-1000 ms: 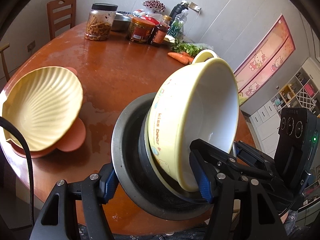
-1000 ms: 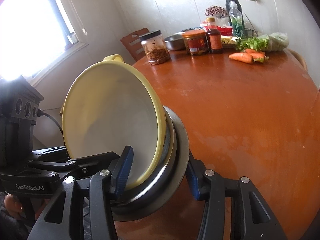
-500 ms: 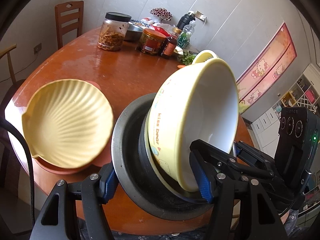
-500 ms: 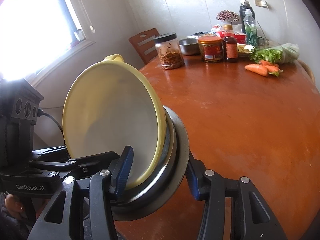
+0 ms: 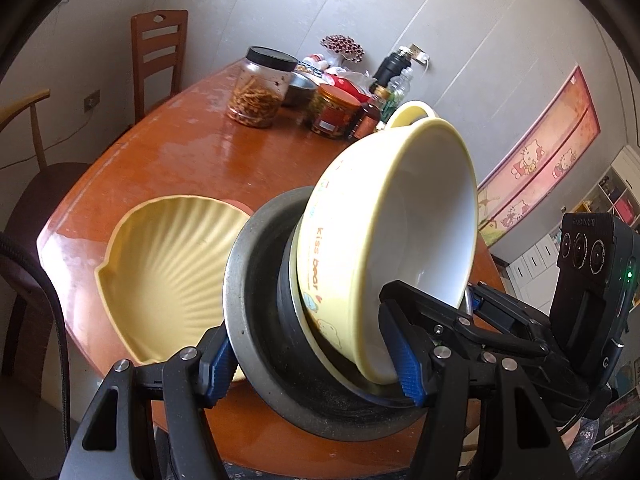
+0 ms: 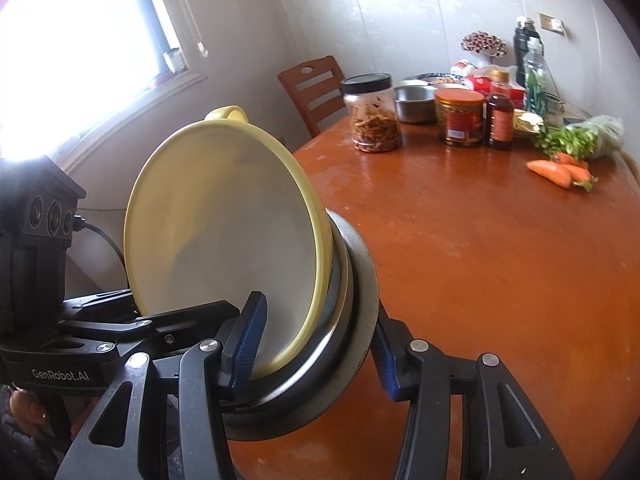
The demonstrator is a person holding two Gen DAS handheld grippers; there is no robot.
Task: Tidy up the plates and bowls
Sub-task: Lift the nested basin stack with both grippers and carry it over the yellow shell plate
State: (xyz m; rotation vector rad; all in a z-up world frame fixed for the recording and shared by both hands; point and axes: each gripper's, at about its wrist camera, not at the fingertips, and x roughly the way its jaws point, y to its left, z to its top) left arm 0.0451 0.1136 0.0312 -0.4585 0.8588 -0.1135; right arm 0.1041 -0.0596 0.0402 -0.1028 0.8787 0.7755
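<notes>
I held the nested stack, yellow bowl [image 5: 404,240] inside steel bowl [image 5: 256,320], tilted above the near edge of the table [image 6: 500,260]. Left hand-held gripper [image 5: 312,360] and right hand-held gripper [image 6: 316,344] were each clamped across both rims. Risk: the steep tilt could slide the yellow bowl out, or uneven hands could knock the shell plate [image 5: 168,272] alongside.

Daylight floods from a blown-out white window [image 6: 80,40] left of the right gripper, glaring off the glossy orange-brown wooden table [image 6: 500,260]; fisheye edges curve into black vignette.
</notes>
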